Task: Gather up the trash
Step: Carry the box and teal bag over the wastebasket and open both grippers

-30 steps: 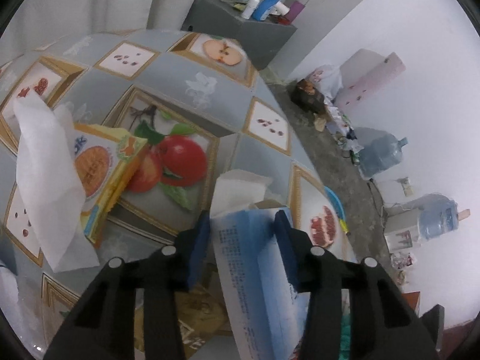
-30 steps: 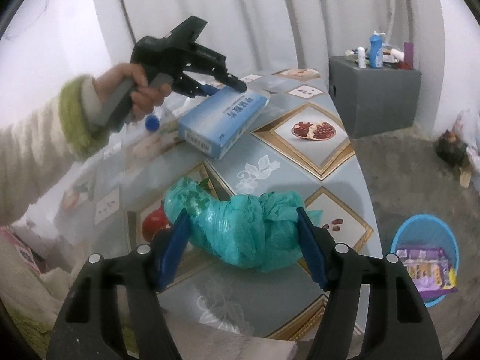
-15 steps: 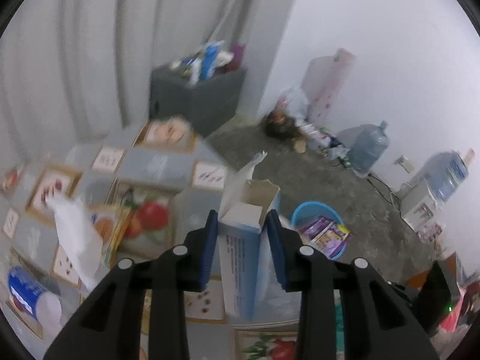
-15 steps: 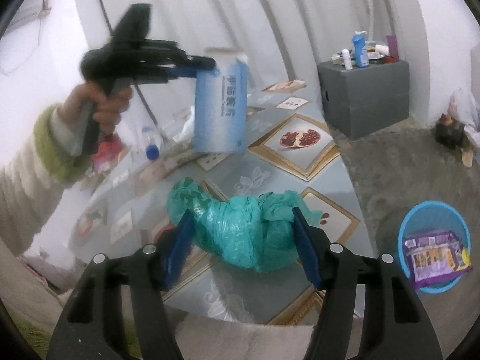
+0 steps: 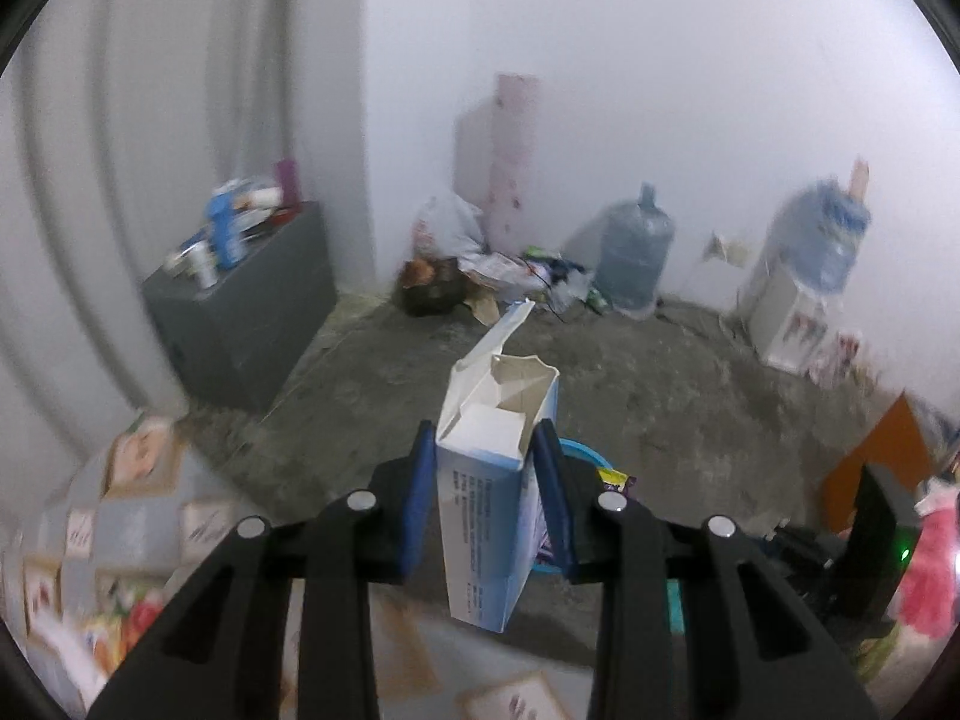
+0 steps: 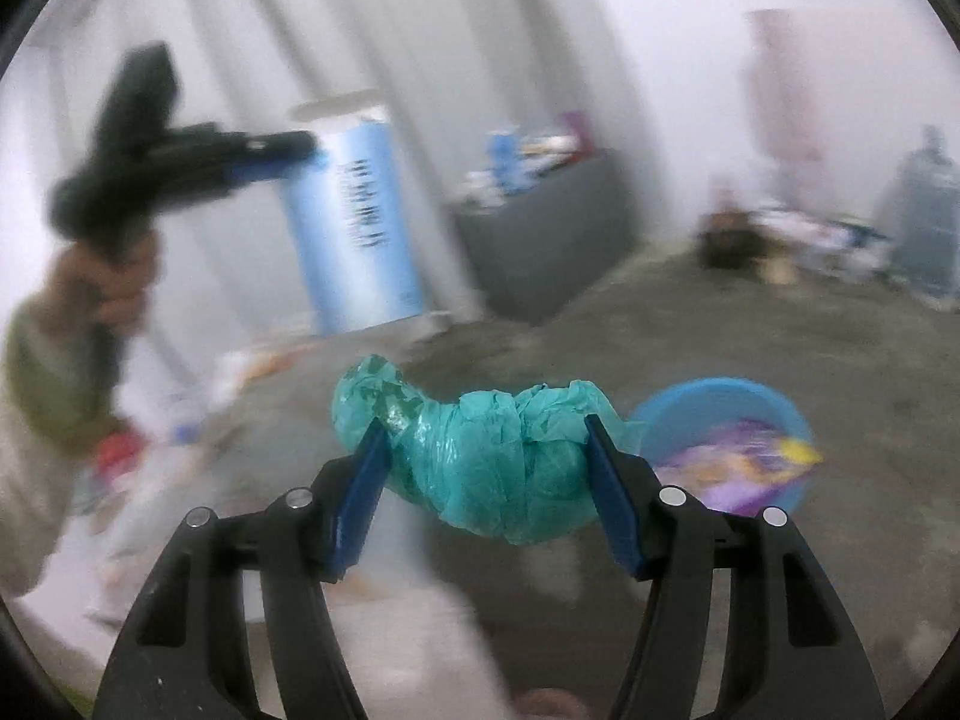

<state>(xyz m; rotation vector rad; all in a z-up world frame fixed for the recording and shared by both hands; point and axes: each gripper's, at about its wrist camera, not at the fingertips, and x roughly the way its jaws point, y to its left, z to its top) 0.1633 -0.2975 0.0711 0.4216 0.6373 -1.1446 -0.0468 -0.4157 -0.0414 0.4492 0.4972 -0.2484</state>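
Both loads are off the table now: left gripper [image 5: 485,498] clamped on the empty box [image 5: 492,516], right gripper [image 6: 485,483] squeezing the green bag [image 6: 486,456], swinging toward the blue bin [image 6: 729,408]!

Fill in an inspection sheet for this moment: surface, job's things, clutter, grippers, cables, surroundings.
Surface: patterned tablecloth, blurred, at lower left.
Job's things: open blue-and-white carton; crumpled teal plastic bag; blue bin on the floor, purple wrapper inside.
Clutter: bottles on the grey cabinet; heap of litter by the wall.
Grippers: left gripper clamps the carton, its jaws having just closed further; right gripper clamps the bag.
Cables: nothing seen for certain.
Surroundings: concrete floor, white walls, two water jugs, one on a dispenser.
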